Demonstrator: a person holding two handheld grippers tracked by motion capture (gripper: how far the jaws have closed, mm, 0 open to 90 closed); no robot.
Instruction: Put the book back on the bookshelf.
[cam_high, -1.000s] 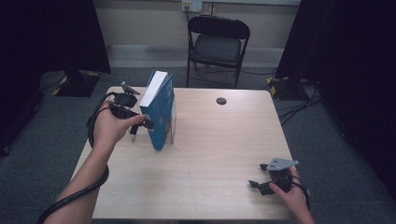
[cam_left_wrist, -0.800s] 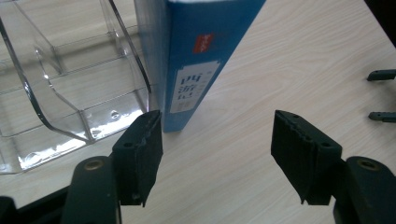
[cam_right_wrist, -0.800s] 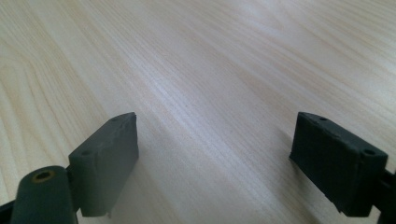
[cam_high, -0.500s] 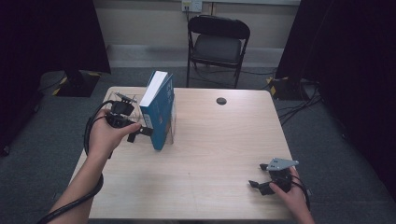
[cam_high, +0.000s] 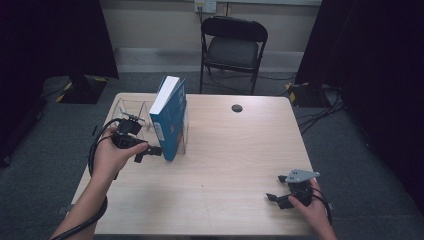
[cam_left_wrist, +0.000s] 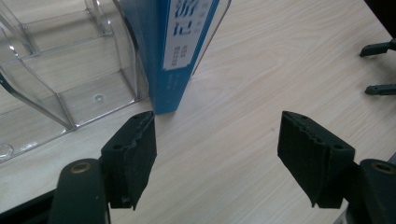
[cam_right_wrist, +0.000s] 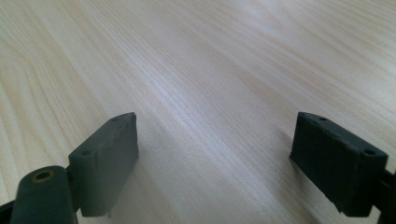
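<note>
On the wooden table (cam_high: 225, 165) stands one blue book (cam_high: 170, 117) in one clear rack (cam_left_wrist: 60, 88), both tools spread: left tool (cam_left_wrist: 217, 142) just opened, right tool (cam_right_wrist: 215, 158) empty.

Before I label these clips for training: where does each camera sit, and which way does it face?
High view: above the table's near side, facing forward and down; both forearms show.
Left gripper view: on the left gripper, facing the blue book in the clear rack.
Right gripper view: on the right gripper, facing the bare table.
All share the table.

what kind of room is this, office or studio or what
Likely a recording studio or lab: a bare wooden table ringed by black curtains, one folding chair, and loose cables on grey carpet.
</note>
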